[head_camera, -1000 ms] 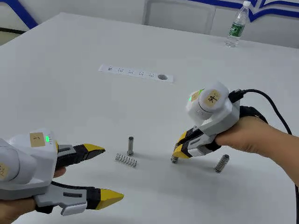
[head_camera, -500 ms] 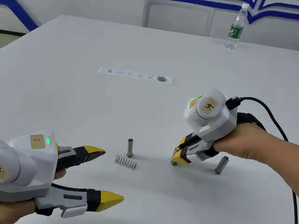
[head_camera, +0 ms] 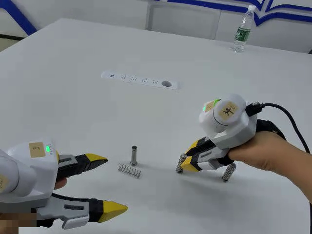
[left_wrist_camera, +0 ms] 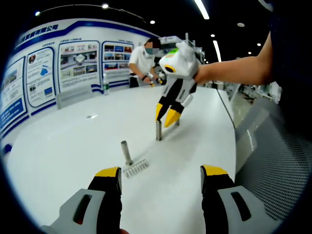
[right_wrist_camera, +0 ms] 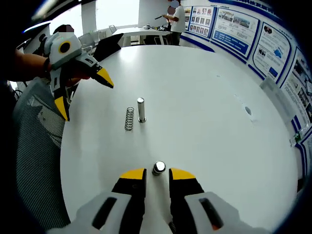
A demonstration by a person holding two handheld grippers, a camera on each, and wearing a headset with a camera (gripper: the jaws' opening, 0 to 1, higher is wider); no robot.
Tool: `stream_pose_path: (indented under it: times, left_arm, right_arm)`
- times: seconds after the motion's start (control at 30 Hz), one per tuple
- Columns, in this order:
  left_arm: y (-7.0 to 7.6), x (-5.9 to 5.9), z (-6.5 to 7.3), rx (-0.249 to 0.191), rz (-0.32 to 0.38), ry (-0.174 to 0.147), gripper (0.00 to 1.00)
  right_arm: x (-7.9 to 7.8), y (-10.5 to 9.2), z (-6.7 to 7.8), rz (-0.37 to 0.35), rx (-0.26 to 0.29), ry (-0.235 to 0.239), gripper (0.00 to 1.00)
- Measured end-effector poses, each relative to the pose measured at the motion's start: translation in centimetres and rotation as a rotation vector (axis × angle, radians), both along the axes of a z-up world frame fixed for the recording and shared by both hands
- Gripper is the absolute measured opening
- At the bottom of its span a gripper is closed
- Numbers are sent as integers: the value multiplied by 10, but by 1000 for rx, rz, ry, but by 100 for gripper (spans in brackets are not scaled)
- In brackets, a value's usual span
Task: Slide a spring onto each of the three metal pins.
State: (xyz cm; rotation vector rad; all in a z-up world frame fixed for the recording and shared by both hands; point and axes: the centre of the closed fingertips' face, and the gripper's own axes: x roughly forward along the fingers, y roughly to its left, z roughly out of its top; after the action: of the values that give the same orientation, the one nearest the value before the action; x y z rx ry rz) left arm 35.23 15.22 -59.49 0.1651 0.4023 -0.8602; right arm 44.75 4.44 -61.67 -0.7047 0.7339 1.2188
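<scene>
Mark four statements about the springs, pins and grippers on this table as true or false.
1. A loose spring lies on the table beside the bare pin. True.
2. The left gripper is shut on a spring. False: its jaws are wide open and empty.
3. The right gripper is at a spring-covered pin. True.
4. The water bottle lies on its side against the power strip. False: it stands upright near the far edge, well apart from the strip.
</scene>
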Motion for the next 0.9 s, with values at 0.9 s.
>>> stream_pose_path:
  times: [0.9]
  left_arm:
    - [1, 1, 1, 6, 3, -6, 67]
  right_arm:
    - [-50, 20, 4, 8, 91, 15, 20]
